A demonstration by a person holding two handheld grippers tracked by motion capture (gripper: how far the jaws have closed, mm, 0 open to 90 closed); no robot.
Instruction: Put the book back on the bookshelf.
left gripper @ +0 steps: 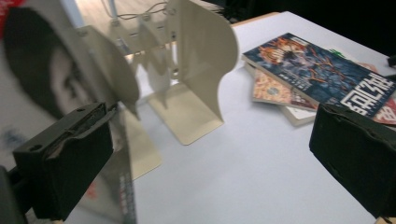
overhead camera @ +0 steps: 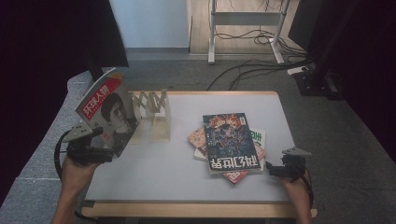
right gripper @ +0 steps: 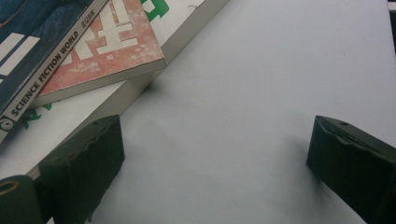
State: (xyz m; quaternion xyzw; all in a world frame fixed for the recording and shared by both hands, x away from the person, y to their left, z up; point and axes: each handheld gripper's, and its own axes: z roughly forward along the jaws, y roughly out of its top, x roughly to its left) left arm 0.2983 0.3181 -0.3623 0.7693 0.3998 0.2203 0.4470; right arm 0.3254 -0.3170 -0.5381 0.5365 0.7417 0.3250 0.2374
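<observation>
At the lower left of the high view, a forearm rises from the bottom edge and its left hand-held gripper (overhead camera: 100,151) props up a magazine with a face on its red-titled cover (overhead camera: 108,111), tilted upright; in the left gripper view its jaws stand wide, the cover resting against the left one. Lower right, the right hand-held gripper (overhead camera: 273,169) lies low on the pale grey surface (overhead camera: 163,168), jaws wide, just beside the stack of magazines (overhead camera: 231,142). Farther back stands a cream metal book rack (overhead camera: 156,114).
</observation>
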